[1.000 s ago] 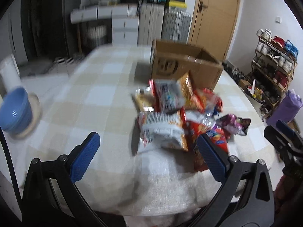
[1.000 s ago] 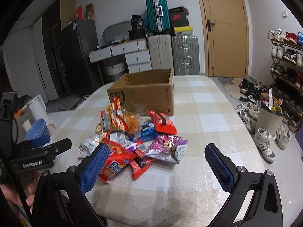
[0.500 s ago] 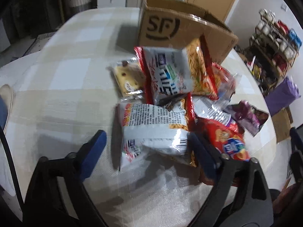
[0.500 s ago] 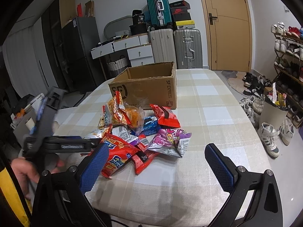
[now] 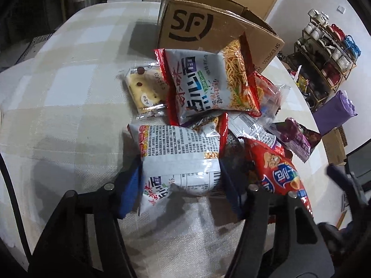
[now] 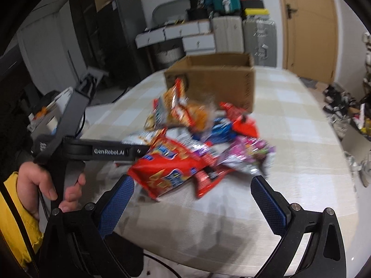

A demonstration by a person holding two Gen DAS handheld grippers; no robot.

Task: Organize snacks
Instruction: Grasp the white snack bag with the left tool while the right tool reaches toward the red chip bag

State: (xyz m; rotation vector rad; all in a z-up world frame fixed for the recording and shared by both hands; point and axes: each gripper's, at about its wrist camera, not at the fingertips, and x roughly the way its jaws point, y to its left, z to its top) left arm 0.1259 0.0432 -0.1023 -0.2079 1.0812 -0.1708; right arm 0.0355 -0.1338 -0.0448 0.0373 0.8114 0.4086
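Observation:
A pile of snack bags lies on the checked tablecloth (image 5: 69,106) in front of an open cardboard box (image 5: 208,30) (image 6: 220,78). My left gripper (image 5: 180,185) points steeply down at the pile's near end. Its jaws are closing, and the blue pads press both sides of a white snack bag (image 5: 180,153) with printed text. A red snack bag (image 5: 278,173) (image 6: 167,164) lies just right of it. My right gripper (image 6: 192,203) hangs open over the table's front edge, short of the red bag, with nothing between its fingers.
A hand (image 6: 46,185) with a yellow sleeve holds the left gripper's handle. A shoe rack (image 5: 329,58) and a purple bag (image 5: 334,113) stand off the table's right side. Suitcases (image 6: 255,37), drawers and a door (image 6: 308,23) line the far wall.
My left gripper came forward and down onto the pile, and its jaws narrowed around the white bag. My right gripper tipped down toward the snacks, and the left gripper came into its view.

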